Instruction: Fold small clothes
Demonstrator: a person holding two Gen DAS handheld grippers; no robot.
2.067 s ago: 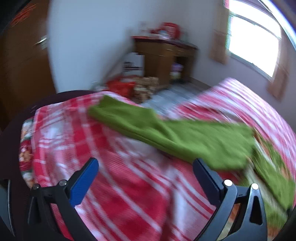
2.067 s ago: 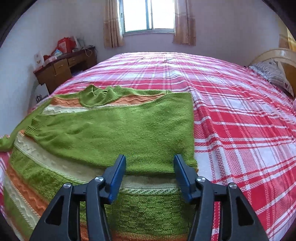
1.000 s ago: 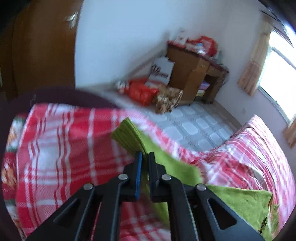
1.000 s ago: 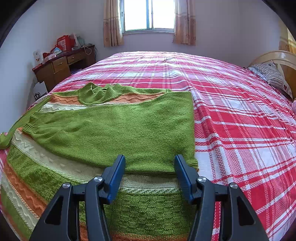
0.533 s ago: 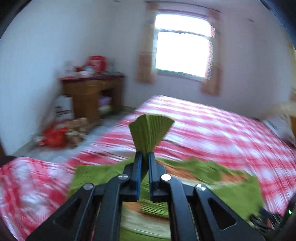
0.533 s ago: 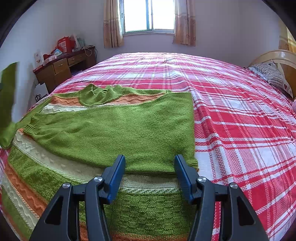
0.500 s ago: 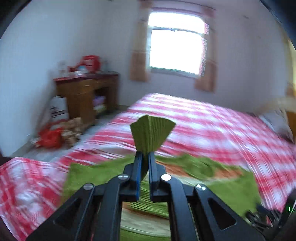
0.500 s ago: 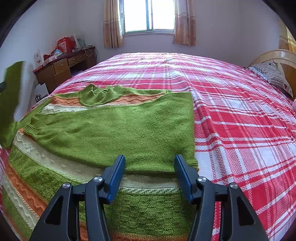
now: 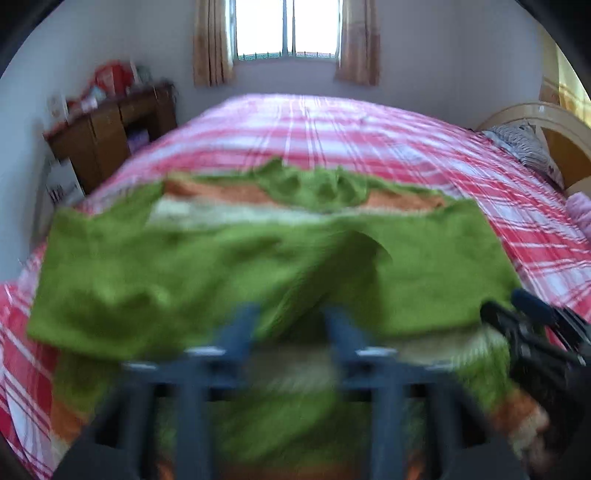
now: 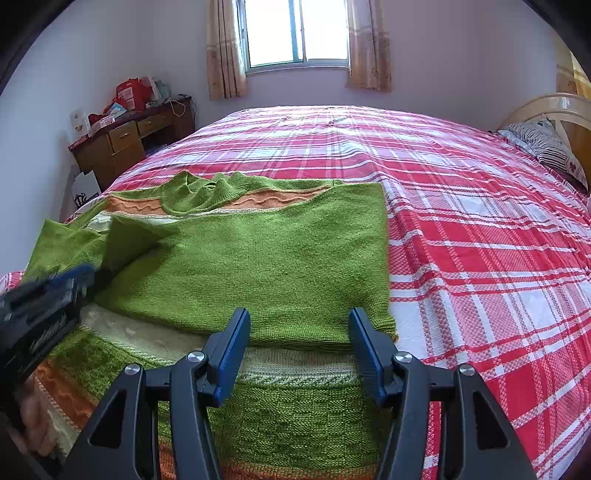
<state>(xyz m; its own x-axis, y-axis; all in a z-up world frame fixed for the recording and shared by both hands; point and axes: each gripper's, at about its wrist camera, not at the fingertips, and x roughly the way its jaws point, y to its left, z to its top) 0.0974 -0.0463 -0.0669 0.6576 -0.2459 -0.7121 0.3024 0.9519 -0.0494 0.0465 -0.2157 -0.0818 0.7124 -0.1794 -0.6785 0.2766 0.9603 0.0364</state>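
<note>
Softly ribbed green knit sweater (image 10: 258,266) lies folded on woven plaid bedspread (image 10: 461,229).

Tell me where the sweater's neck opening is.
In the right wrist view the neck opening lies at the sweater's far edge, left of centre on the plaid bed.

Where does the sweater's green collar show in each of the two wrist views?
Left wrist view: the collar sits just above the middle of the picture, blurred, beyond the left gripper.
Right wrist view: it lies left of centre in the upper half, far beyond the right gripper.
Shared landmark: the window, top centre in both.
</note>
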